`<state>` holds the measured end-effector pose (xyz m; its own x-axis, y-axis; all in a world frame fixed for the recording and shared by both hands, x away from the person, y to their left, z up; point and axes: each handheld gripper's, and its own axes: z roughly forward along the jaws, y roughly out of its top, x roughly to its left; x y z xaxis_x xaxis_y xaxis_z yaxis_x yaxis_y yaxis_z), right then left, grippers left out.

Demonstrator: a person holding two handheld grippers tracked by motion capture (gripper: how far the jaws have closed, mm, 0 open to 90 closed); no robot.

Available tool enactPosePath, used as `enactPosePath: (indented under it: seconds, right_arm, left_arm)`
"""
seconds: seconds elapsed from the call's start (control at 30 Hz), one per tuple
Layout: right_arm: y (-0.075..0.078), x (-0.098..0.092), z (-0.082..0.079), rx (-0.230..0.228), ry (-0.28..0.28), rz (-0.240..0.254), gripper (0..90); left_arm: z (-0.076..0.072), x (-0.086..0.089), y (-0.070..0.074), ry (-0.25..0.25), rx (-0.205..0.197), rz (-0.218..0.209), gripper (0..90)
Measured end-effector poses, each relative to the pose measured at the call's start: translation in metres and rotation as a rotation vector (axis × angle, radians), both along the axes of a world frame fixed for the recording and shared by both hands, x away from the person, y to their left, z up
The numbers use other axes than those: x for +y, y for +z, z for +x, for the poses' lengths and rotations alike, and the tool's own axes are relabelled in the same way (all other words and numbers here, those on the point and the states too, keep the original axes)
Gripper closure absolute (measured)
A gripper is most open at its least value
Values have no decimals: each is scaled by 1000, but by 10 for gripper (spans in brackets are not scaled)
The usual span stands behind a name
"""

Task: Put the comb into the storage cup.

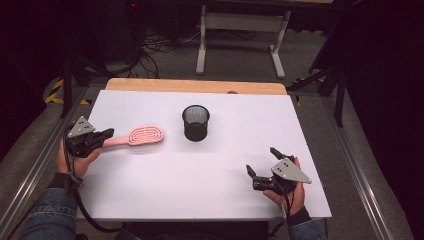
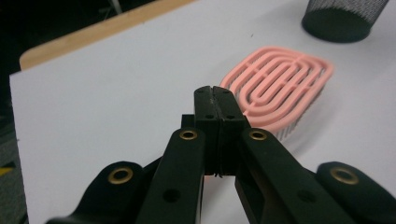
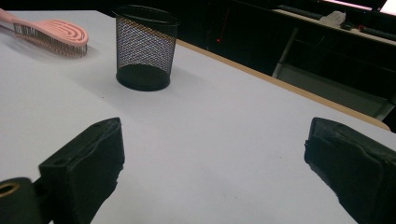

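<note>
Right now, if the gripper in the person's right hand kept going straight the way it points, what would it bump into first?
Probably the black mesh cup. The right gripper, jaws open, points across bare table towards it, though the cup sits a little left of dead centre, so it might just slip past.

The pink hairbrush [image 1: 141,136] lies level with its bristles facing down, and my left gripper [image 1: 106,134] is clamped on its thin handle. Its oval head is slotted in looping ribs, with pale bristles showing under the rim in my left gripper view [image 2: 278,86]. The head points toward the black mesh cup [image 1: 195,122], close to it but not touching.
</note>
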<state>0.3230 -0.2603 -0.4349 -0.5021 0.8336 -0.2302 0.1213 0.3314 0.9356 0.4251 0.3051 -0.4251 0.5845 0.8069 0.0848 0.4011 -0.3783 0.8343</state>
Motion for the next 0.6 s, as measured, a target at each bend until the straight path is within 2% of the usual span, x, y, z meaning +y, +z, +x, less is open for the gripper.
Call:
enactPosePath:
  seconds: [0.03,0.1,0.13,0.17,0.23,0.27,0.37,0.43,0.5,0.53,0.6]
  right_arm:
    - [0,0,0,0,0,0,55]
    - [-1,1,0,6,5,-7,55]
    - [-1,1,0,9,7,-7,55]
    - [-1,1,0,9,7,-7,55]
    - [-2,1,1,14,7,-6,55]
    - [-3,0,2,18,7,-2,55]
    - [-3,0,2,20,8,-3,55]
    - [-3,0,2,22,9,-3,55]
    - [-3,1,2,23,11,-4,55]
    - [-3,1,2,23,13,-9,55]
    - [-4,2,2,27,16,-11,55]
  left_arm:
    - [0,0,0,0,0,0,900]
    - [8,-2,-5,9,40,24,900]
    - [16,-6,-8,14,76,52,900]
    - [16,-6,-8,14,76,52,900]
    - [25,-9,-10,17,111,80,900]
    - [29,-10,-10,20,114,97,900]
    - [35,-13,-9,19,129,110,900]
    - [40,-16,-9,16,150,139,900]
    - [45,-16,-10,12,183,154,900]
    - [47,-15,-9,16,196,177,900]
    - [50,-14,-12,21,228,179,900]
